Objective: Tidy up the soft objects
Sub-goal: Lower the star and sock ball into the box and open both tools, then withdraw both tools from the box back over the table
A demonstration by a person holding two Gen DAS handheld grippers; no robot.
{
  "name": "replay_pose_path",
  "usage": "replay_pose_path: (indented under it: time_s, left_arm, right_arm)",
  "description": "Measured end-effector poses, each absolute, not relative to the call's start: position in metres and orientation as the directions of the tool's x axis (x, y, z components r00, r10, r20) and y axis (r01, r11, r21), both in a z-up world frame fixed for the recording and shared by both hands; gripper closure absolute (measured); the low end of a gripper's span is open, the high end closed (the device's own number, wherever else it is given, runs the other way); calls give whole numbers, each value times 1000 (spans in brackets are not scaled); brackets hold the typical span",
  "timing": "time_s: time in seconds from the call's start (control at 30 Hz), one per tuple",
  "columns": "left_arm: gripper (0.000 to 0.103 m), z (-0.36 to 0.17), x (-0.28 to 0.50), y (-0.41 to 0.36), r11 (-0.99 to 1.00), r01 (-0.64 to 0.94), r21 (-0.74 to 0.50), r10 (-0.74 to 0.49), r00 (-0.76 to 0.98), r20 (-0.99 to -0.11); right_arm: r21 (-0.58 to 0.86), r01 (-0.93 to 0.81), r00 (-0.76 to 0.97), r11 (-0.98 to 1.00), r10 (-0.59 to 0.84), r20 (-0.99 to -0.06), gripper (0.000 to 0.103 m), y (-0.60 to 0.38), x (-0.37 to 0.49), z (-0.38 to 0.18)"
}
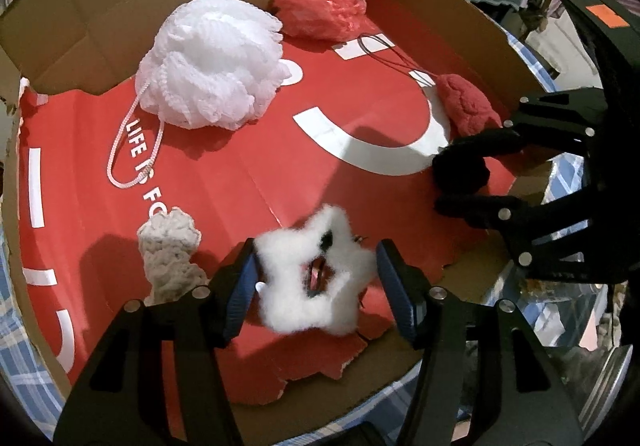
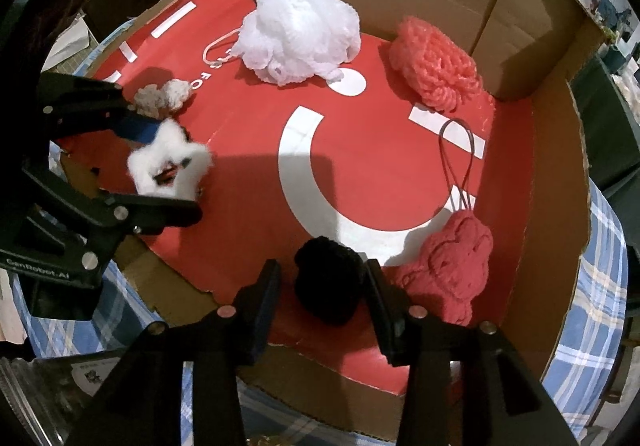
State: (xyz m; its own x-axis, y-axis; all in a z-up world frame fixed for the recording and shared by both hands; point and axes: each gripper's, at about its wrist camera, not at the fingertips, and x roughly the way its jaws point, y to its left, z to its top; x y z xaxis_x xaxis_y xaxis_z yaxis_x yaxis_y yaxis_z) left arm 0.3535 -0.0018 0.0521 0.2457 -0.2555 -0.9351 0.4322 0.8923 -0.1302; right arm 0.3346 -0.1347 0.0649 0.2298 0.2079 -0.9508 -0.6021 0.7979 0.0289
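Note:
A white fluffy star (image 1: 304, 286) lies between the blue pads of my left gripper (image 1: 316, 248). The left pad brushes its fur and a narrow gap shows at the right pad, so the jaws stand open. In the right wrist view the same star (image 2: 168, 162) sits between the left gripper's (image 2: 176, 170) fingers. A black pompom (image 2: 328, 282) rests on the red floor between the fingers of my right gripper (image 2: 323, 266), open, with a clear gap on its left side. The left wrist view shows that pompom (image 1: 460, 166) at the right gripper (image 1: 444, 182).
All of this is inside a shallow cardboard box (image 2: 532, 182) with a red printed floor. Also in it are a white mesh loofah (image 1: 212, 62), a coral mesh sponge (image 1: 320, 10), a red knitted piece (image 2: 452, 270) with a black loop, and a grey-white knitted piece (image 1: 168, 254). A blue checked cloth (image 2: 592, 286) lies underneath.

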Motion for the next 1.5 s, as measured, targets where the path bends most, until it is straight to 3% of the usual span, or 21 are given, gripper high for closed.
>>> replay_pose_path:
  time_s: [0.13,0.2,0.37,0.47,0.63,0.97,1.3,1.5]
  left_arm:
    - [41,56,356,2,891,427,-156,-281,248,-927]
    - [37,59,354,3,890,426,-162,-291,259,-921]
    - [36,72,346,7,893,422,-155,-299,299,-906]
    - [30,85,337,12,898,410,-158,-312,341,-887]
    - [28,115,311,22,905,383,-185,-354,438,-826]
    - [11,171,213,20,915,381,-129,-370,673,-640]
    - [5,188,100,15,947,306,-96,-316,842,-437]
    - [1,176,44,12,956,266,-120,-292,880,-374]
  right_arm:
    - [32,-599,226,800,207,-952,55,-132,337,65]
    - [36,-601,225,798,213,-951,46,-132,336,66]
    - [31,-601,247,798,222,-943,43,-133,338,72]
    - [29,-595,267,804,231,-936,32,-135,336,81]
    - [15,-569,335,822,248,-909,28,-146,327,106]
    - [-9,-484,558,875,301,-773,0,-169,261,179]
    - [-24,-428,739,904,334,-585,0,-192,154,224]
    - [-37,-383,823,923,323,-468,0,-200,75,220]
